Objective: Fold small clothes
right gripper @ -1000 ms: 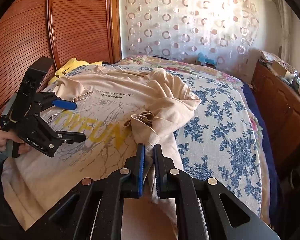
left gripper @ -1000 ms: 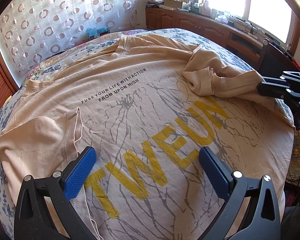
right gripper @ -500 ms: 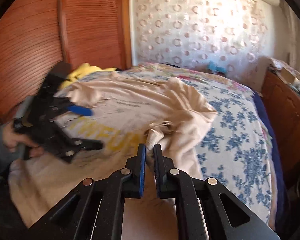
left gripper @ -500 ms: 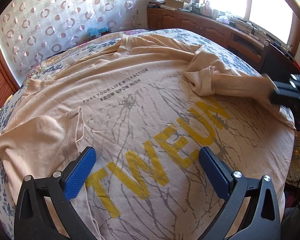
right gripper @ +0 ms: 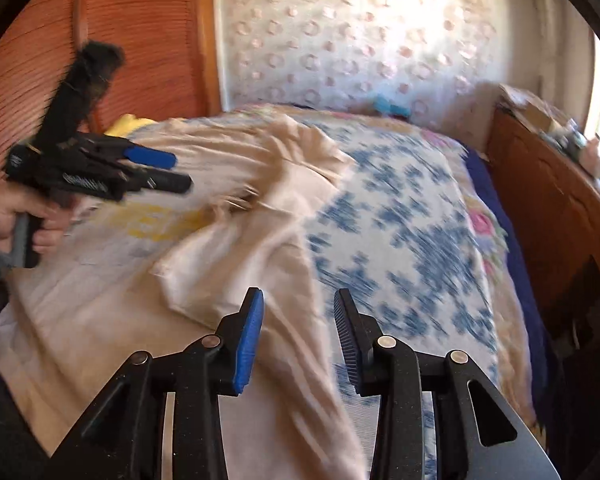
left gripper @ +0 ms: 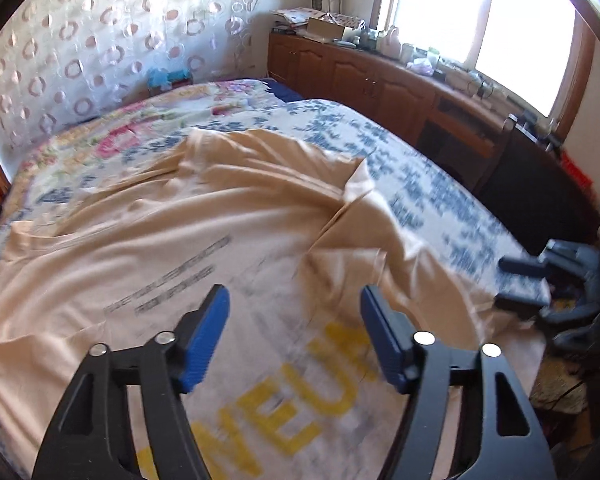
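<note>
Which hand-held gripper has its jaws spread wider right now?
The left hand-held gripper: its jaws, just closing, gape wide above the shirt. The right hand-held gripper, just opening, shows a narrower gap.

Floral bedspread (right gripper: 400, 216) lies open right of the shirt (right gripper: 228, 280).

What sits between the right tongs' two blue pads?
Only loose fabric of the beige T-shirt, lying under the gap; the right tongs, just opening, no longer pinch it. The right wrist view shows this.

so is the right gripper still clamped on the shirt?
No, open. The right gripper has just been opening; its pads stand apart and the shirt lies slack on the bed beneath, unpinched.
</note>
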Demonstrator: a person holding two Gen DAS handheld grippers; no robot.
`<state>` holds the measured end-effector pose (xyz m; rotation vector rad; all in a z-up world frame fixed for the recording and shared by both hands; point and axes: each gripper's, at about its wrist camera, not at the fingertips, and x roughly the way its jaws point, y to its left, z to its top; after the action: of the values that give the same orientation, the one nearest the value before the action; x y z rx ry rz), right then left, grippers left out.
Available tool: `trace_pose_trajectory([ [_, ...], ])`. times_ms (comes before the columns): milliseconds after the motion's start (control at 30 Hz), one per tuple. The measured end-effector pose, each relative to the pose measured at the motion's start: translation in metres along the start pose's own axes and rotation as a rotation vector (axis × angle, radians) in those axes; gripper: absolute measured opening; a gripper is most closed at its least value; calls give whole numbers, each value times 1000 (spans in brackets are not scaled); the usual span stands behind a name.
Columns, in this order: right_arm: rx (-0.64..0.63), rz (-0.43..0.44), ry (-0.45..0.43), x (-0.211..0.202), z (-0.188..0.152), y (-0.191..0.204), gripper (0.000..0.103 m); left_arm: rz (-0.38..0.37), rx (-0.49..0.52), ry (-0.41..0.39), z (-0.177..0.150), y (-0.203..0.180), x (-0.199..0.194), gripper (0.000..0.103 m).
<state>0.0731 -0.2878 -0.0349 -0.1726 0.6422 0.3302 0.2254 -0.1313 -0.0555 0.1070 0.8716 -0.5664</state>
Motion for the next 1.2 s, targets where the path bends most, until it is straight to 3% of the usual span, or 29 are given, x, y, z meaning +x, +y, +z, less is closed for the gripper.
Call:
trace_pose_trajectory([
  [167, 70, -17, 14, 14, -8, -13, 42, -49, -15, 54, 9, -9, 28, 62],
  [267, 79, -9, -6, 14, -9, -13, 42, -18, 18, 62, 11, -16, 37, 45],
  [300, 73, -17, -15, 15, -10, -11, 42, -12, 26, 66, 11, -17, 37, 36],
  [333, 65, -26, -25, 14, -12, -9, 42, -18, 35, 67, 10, -19, 36, 20],
  [400, 62, -29, -43, 15, -16, -9, 43, -38, 58, 74, 8, -21, 31, 8],
  [467, 73, -17, -52, 17, -19, -11, 43, -1, 89, 43, 7, -22, 14, 6],
  [567, 73, -17, -61, 15, -26, -13, 43, 4, 74, -2, 8, -9, -16, 6],
  [700, 72, -19, -64, 13, -28, -13, 43, 66, 50, -22, 1, 16, -42, 6],
  [833, 70, -19, -62, 10, -28, -13, 43, 102, 48, -7, -9, 26, -44, 6],
  [1200, 54, -12, -29, 9, -21, -14, 43, 115, 50, -16, -36, 35, -66, 6],
])
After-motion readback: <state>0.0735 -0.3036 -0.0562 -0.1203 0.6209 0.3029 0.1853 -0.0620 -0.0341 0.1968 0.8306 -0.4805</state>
